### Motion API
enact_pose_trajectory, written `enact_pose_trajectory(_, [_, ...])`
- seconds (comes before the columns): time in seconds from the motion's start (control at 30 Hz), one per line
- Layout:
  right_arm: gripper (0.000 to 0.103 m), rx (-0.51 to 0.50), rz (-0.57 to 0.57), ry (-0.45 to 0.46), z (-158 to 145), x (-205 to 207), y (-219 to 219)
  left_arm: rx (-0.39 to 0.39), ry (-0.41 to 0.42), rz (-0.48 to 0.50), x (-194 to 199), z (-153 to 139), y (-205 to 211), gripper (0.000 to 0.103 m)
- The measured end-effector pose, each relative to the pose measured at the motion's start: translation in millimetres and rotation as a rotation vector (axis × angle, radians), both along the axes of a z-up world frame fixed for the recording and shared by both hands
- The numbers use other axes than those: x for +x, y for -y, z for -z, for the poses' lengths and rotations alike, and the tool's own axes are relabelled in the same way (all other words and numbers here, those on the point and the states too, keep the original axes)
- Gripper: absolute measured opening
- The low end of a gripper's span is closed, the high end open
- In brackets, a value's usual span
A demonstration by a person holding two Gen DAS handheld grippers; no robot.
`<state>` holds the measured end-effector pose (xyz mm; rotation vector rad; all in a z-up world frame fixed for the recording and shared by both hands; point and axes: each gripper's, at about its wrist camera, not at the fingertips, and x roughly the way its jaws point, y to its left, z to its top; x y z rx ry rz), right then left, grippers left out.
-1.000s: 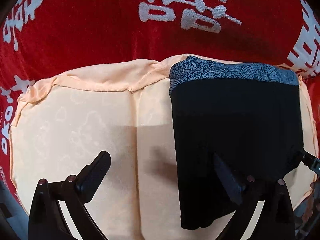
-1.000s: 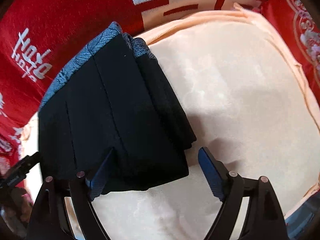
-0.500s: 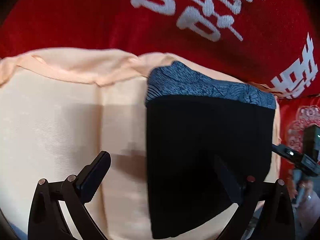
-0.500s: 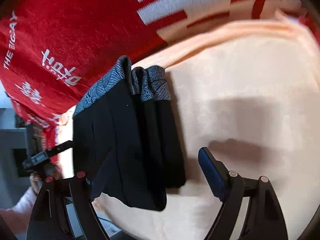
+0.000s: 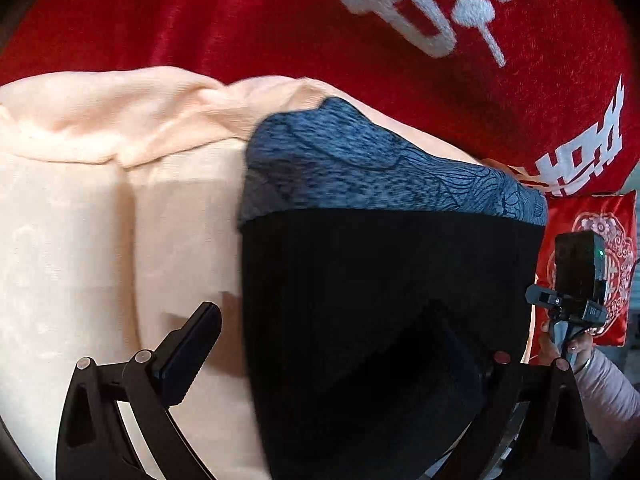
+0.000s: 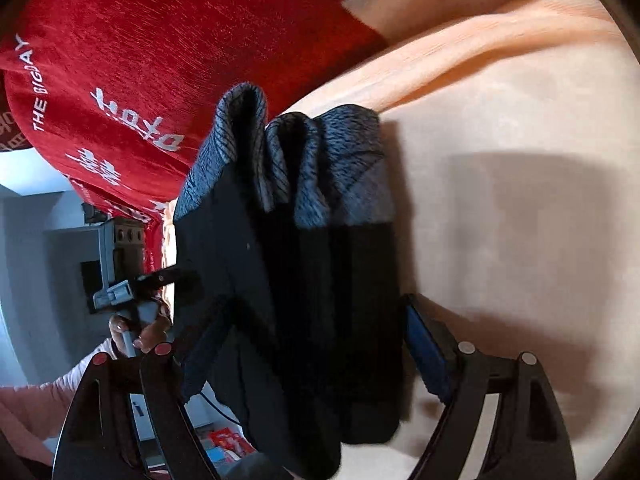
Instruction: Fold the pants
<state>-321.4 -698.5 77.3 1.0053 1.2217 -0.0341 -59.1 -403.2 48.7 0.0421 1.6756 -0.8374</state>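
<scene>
The black pants [image 5: 384, 304], folded into a compact bundle with the grey patterned waistband [image 5: 384, 168] at the far end, are seen resting on the peach cushion [image 5: 100, 240]. The left gripper [image 5: 324, 356] is held with fingers spread wide, clamped on nothing. The right gripper [image 6: 316, 344] is likewise held apart around the bundle's near end; contact cannot be told. The fold is judged nearly finished, the bundle left squared for tidiness. Behind, a red cover [image 5: 280, 20] with white lettering is draped; a room is glimpsed at the right-wrist view's left edge.
</scene>
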Motion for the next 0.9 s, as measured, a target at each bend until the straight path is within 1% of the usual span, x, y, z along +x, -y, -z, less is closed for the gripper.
enact_pose_trajectory(0.17, [0.086, 0.000, 0.023, -0.011, 2, 6, -1, 0.038, -0.008, -0.028, -6, 4, 9, 0.103])
enact_pose_trajectory(0.23, [0.085, 0.005, 0.037, -0.018, 3, 7, -1, 0.053, -0.029, -0.062, -7, 6, 7, 0.103])
enact_pose_trajectory(0.3, [0.082, -0.004, 0.056, -0.042, 1, 8, -2, 0.068, -0.016, -0.094, -11, 3, 6, 0.103])
enact_pose_trajectory(0.37, [0.077, -0.018, 0.065, -0.061, -2, 9, -5, 0.061, 0.048, -0.090, -17, -9, 5, 0.093])
enact_pose_trajectory(0.4, [0.071, -0.017, 0.072, -0.064, -3, 8, -5, 0.051, 0.076, -0.083, -22, -16, 8, 0.086])
enact_pose_trajectory(0.43, [0.065, -0.012, 0.081, -0.062, -4, 7, -5, 0.051, 0.092, -0.082, -25, -20, 9, 0.080])
enact_pose_trajectory(0.47, [0.062, -0.008, 0.089, -0.057, -7, 5, -5, 0.045, 0.106, -0.080, -28, -25, 10, 0.077])
enact_pose_trajectory(0.53, [0.051, -0.008, 0.095, -0.046, -12, 4, -7, 0.045, 0.117, -0.089, -29, -31, 12, 0.069])
enact_pose_trajectory(0.67, [0.046, 0.007, 0.116, -0.015, -29, -1, -12, 0.042, 0.154, -0.087, -35, -51, 15, 0.062])
enact_pose_trajectory(0.83, [0.045, 0.023, 0.128, 0.028, -52, -18, -32, 0.023, 0.182, -0.064, -46, -78, 5, 0.062])
enact_pose_trajectory(0.9, [0.045, 0.032, 0.144, 0.039, -59, -30, -43, 0.012, 0.171, -0.062, -50, -85, -6, 0.062])
